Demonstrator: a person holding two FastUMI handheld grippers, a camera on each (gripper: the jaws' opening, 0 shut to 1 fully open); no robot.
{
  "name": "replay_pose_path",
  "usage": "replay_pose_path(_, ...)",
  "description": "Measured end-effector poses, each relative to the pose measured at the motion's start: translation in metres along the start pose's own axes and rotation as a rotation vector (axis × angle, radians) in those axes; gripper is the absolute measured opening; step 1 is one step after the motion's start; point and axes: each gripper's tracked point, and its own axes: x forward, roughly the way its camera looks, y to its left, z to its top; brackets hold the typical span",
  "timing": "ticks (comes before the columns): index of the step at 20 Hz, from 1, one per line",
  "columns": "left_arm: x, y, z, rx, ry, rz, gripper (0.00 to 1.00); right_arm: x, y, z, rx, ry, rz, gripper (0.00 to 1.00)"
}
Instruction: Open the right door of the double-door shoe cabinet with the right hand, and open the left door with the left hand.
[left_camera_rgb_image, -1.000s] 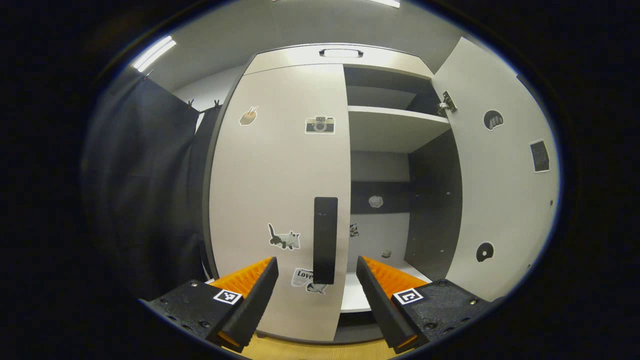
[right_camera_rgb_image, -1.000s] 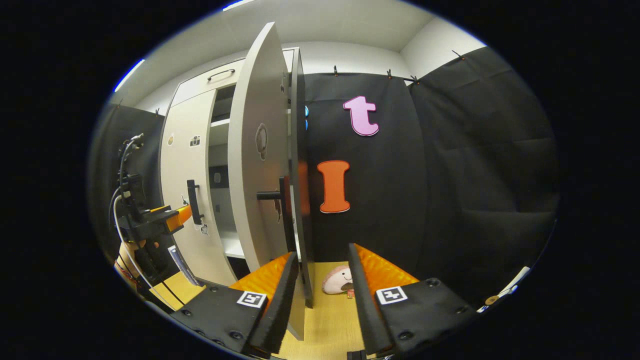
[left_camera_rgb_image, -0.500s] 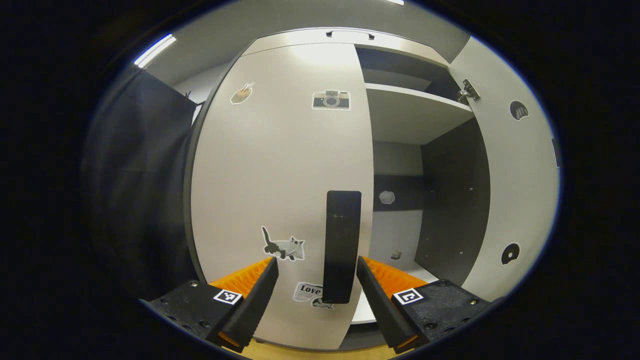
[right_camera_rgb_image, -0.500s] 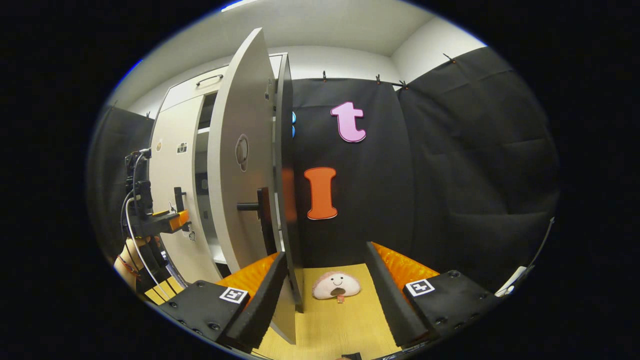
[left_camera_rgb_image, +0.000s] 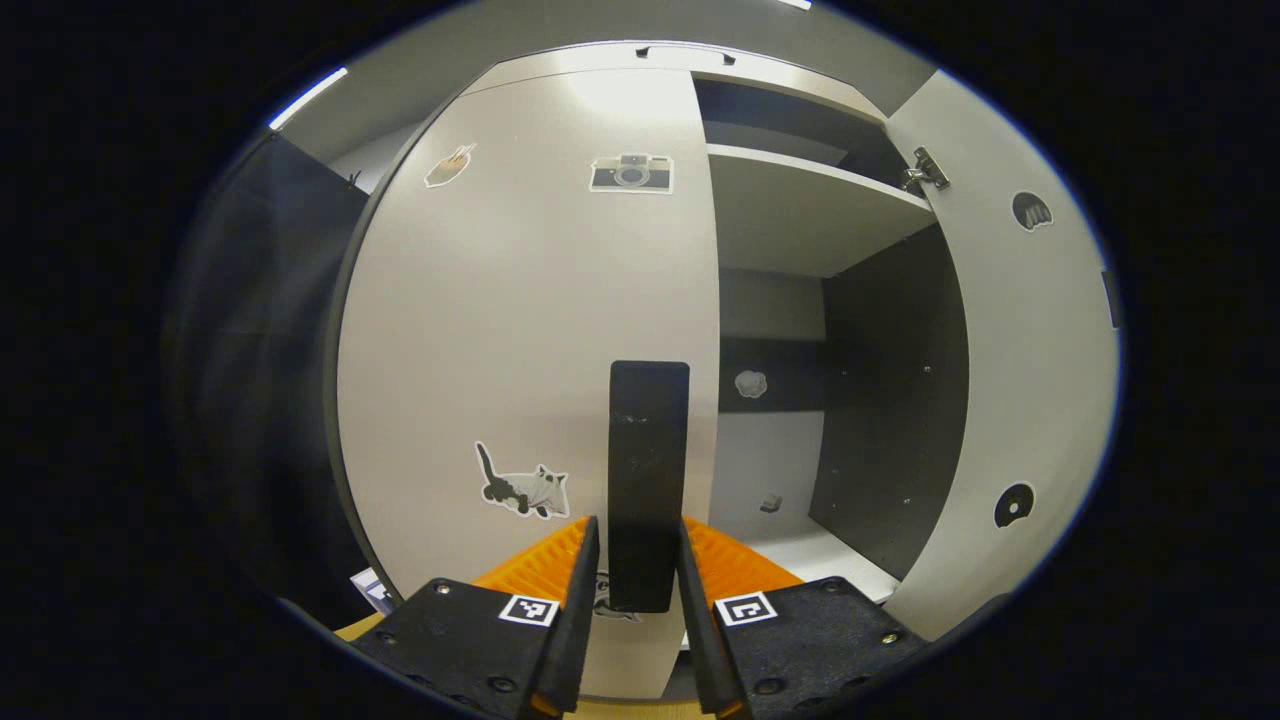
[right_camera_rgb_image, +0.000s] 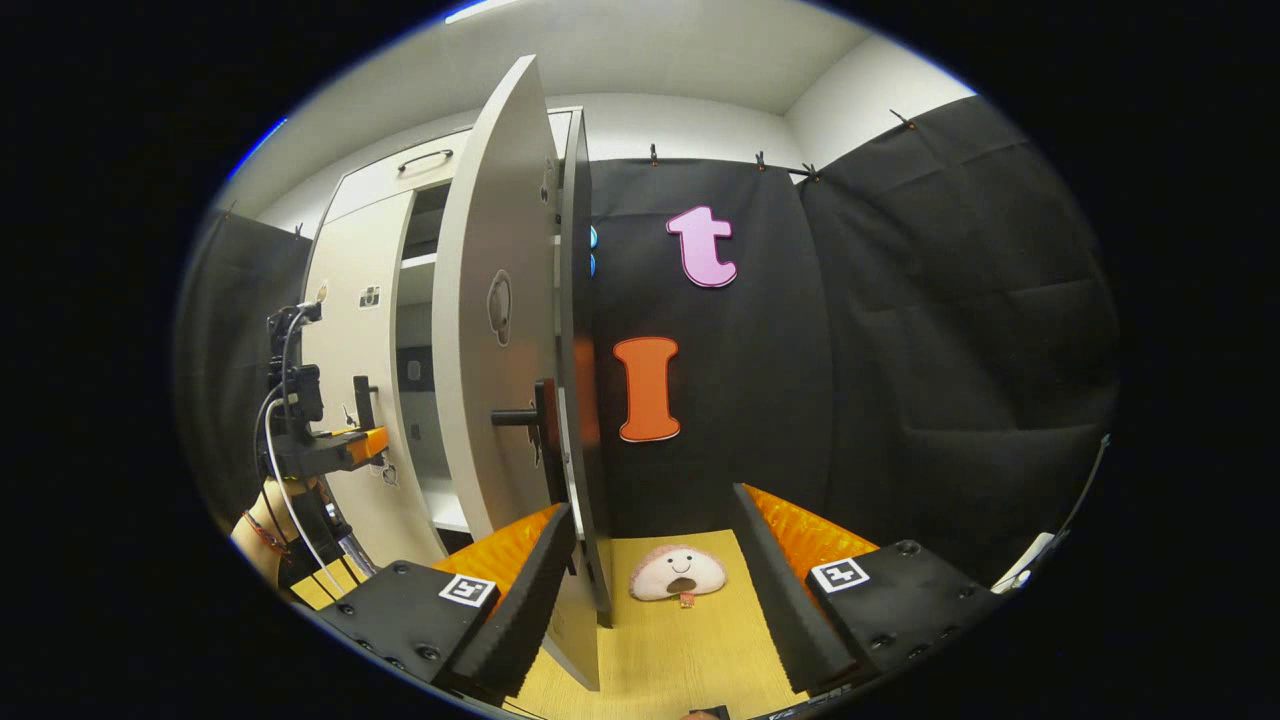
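gripping the stiff black handle (left_camera_rgb_image: 648, 480) near the left door (left_camera_rgb_image: 530, 330) edge, the left gripper (left_camera_rgb_image: 632, 560) pinches it narrowly, while the right gripper (right_camera_rgb_image: 650, 560) gapes wide beside the open right door (right_camera_rgb_image: 500, 380).

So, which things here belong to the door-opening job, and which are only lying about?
Belong to the job:
- left door, closed
- its black handle, between the left gripper fingers
- right door, already open
- right gripper, open, holding nothing

Only lying about:
- plush toy on the floor
- stickers on the doors
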Motion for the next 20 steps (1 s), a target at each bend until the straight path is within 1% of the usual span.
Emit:
replay_pose_path(2, 0.003, -0.001, -0.004, -0.002, 0.009, -0.006, 0.40, -0.002, -0.001, 0.000, -0.002, 0.000, -0.008, 0.99)
replay_pose_path(4, 0.003, -0.001, -0.004, -0.003, 0.008, -0.014, 0.34, -0.004, 0.000, 0.000, -0.001, 0.000, -0.015, 0.99)
replay_pose_path(5, 0.003, -0.001, -0.006, -0.001, 0.013, -0.022, 0.35, -0.005, 0.000, 0.001, 0.000, -0.001, -0.019, 0.99)
replay_pose_path(7, 0.002, -0.002, -0.005, 0.007, 0.013, -0.031, 0.33, -0.007, 0.002, 0.002, -0.003, -0.002, -0.023, 0.99)
replay_pose_path(9, 0.001, 0.000, -0.006, 0.003, 0.004, -0.029, 0.28, -0.008, 0.006, 0.002, -0.007, -0.004, -0.022, 0.99)
replay_pose_path(10, 0.001, -0.001, -0.006, -0.010, -0.004, -0.033, 0.22, -0.009, 0.008, 0.003, -0.011, -0.005, -0.022, 0.99)
replay_pose_path(12, -0.004, -0.001, -0.007, 0.003, 0.006, -0.048, 0.13, -0.010, 0.010, 0.004, -0.017, -0.008, -0.026, 0.99)
replay_pose_path(14, -0.007, 0.000, -0.007, 0.007, 0.010, -0.070, 0.12, -0.010, 0.013, 0.005, -0.016, -0.009, -0.029, 0.99)
replay_pose_path(15, -0.008, 0.000, -0.007, 0.000, 0.013, -0.082, 0.14, -0.010, 0.015, 0.006, -0.012, -0.008, -0.030, 0.98)
replay_pose_path(16, -0.011, 0.000, -0.007, -0.004, 0.016, -0.094, 0.12, -0.011, 0.017, 0.005, -0.009, -0.007, -0.030, 0.98)
replay_pose_path(17, -0.012, 0.001, -0.006, -0.006, 0.019, -0.107, 0.12, -0.011, 0.019, 0.005, -0.006, -0.007, -0.030, 0.98)
replay_pose_path(18, -0.015, 0.002, -0.005, -0.010, 0.022, -0.117, 0.14, -0.012, 0.022, 0.006, -0.004, -0.008, -0.031, 0.98)
replay_pose_path(20, -0.021, 0.003, -0.005, -0.014, 0.025, -0.133, 0.12, -0.017, 0.027, 0.006, -0.004, -0.013, -0.033, 0.99)
